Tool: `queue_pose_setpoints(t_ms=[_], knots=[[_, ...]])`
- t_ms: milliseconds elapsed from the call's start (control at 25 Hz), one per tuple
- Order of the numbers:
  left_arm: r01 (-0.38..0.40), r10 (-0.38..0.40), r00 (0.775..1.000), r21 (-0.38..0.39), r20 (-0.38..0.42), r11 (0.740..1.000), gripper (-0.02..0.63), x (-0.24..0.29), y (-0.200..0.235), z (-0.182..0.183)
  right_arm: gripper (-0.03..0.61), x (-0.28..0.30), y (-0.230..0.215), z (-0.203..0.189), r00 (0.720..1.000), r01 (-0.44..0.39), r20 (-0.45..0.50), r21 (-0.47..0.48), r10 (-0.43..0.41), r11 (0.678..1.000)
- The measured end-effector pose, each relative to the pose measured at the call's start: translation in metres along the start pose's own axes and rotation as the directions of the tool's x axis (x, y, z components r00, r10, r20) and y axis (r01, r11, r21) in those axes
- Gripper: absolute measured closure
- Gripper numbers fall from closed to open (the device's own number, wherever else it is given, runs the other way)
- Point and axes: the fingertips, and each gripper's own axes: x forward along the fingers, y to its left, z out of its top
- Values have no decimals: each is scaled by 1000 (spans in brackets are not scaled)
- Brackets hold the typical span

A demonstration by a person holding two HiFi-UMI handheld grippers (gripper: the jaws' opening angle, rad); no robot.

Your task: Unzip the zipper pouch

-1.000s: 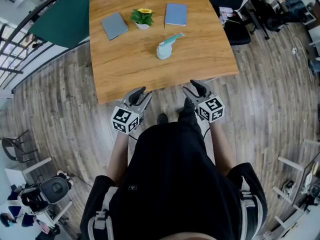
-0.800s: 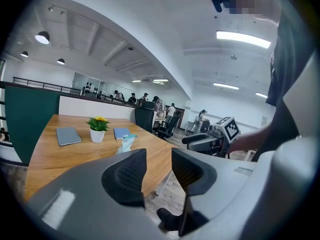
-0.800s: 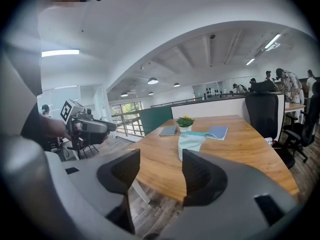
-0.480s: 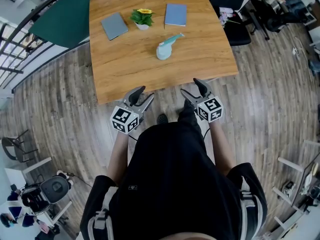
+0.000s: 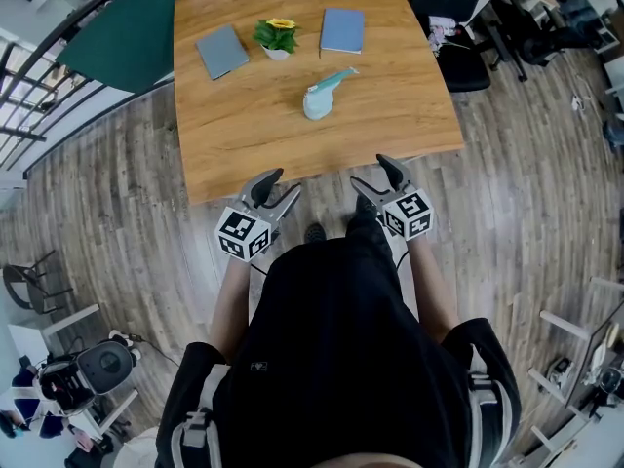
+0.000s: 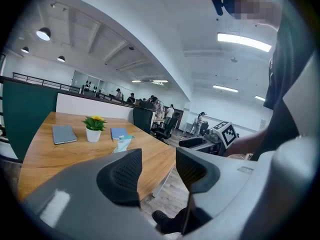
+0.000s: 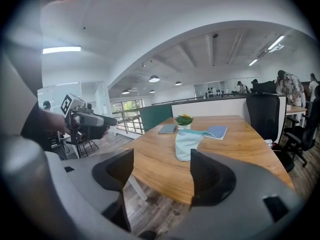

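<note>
1. Surface (image 5: pixel 244 125): a rectangular top of warm, grained wood. It stands on a floor (image 5: pixel 117 213) of grey-brown planks.
2. Zipper pouch (image 5: pixel 319 94): pale teal soft fabric with a rounded body that narrows to a thin tail. It lies flat near the middle of the surface, the tail pointing toward the far right corner, and nothing touches it.
3. Potted plant (image 5: pixel 276 35): green leaves and a yellow flower in a small white pot. It stands near the far edge.
4. Grey notebook (image 5: pixel 222 50) and blue notebook (image 5: pixel 342 29): flat, matte rectangles. They flank the plant, the grey one toward the far left corner and the blue one toward the far right corner.
5. Left claw (image 5: pixel 283 183): two dark jaws with ribbed pads (image 6: pixel 122 174), behind them a cube of square markers (image 5: pixel 244 234). The jaws are opening and stand wide with nothing between them. The claw is held just off the near edge, over the floor.
6. Right claw (image 5: pixel 370 171): the same build. Its jaws are also opening, wide and empty. It is off the near edge and well apart from the pouch.
</note>
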Motion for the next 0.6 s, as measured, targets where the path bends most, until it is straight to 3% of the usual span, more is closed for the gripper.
queue_pose_setpoints(t_ms=[600], knots=[[-70,70,998,-22,-4,997,421,45,-5,18,239,3,-48,8,996,-87,-32,-21,86,996]])
